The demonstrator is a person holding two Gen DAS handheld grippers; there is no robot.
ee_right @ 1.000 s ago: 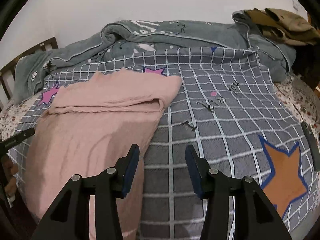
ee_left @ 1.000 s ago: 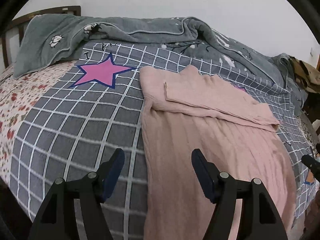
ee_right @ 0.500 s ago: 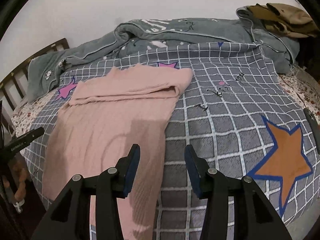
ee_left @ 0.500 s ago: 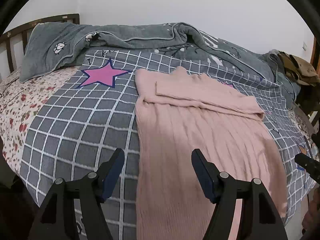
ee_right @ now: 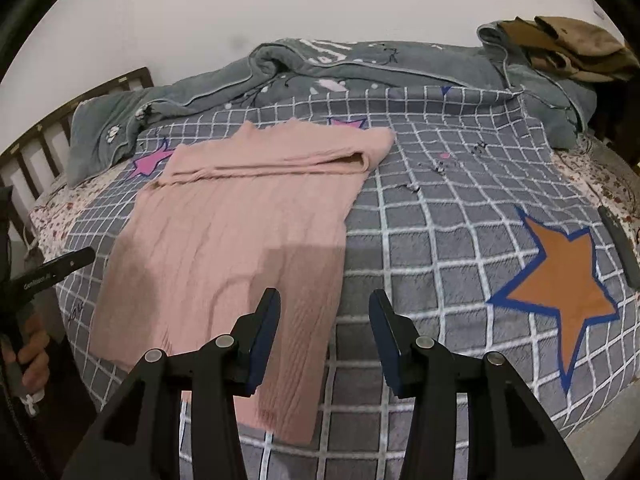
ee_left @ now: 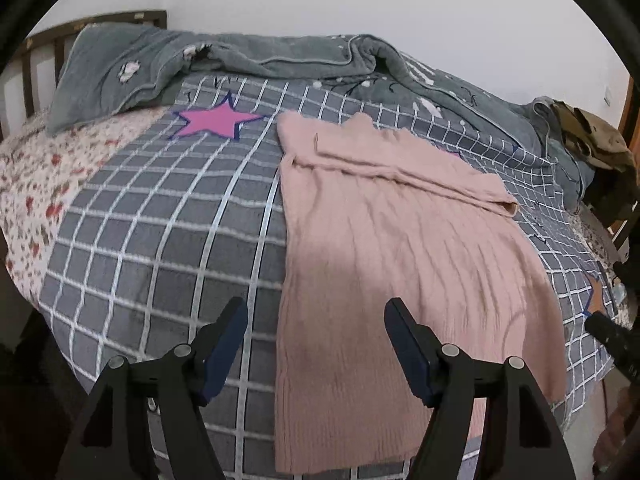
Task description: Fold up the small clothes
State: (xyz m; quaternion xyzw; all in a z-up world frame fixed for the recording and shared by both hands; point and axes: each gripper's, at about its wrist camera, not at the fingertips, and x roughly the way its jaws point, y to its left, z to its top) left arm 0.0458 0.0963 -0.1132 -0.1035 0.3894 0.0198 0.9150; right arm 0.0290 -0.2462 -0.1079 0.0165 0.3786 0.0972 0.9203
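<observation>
From where I sit the bed [ee_left: 168, 216] fills both views, covered in a grey checked quilt [ee_right: 440, 240] with a rumpled grey blanket [ee_left: 248, 60] bunched along the far side. One pink sweater [ee_left: 392, 248] lies flat on the quilt, its long axis running away from me toward the blanket, hem nearest and hanging just over the bed's near edge. Both sleeves look already folded across the chest, forming a band at the far end. I count one garment to fold, plus one brownish heap of clothes [ee_right: 572, 48] at the far right corner.

The sweater's hem sits straight ahead and slightly below both tools. My left gripper [ee_left: 316, 332] hovers above the hem's left corner, jaws wide and empty. My right gripper [ee_right: 324, 328] hovers above the right edge of the hem, jaws moderately wide, also empty. Neither is clearly nearer; I judge each takes its own corner to carry the hem up toward the sleeves.
</observation>
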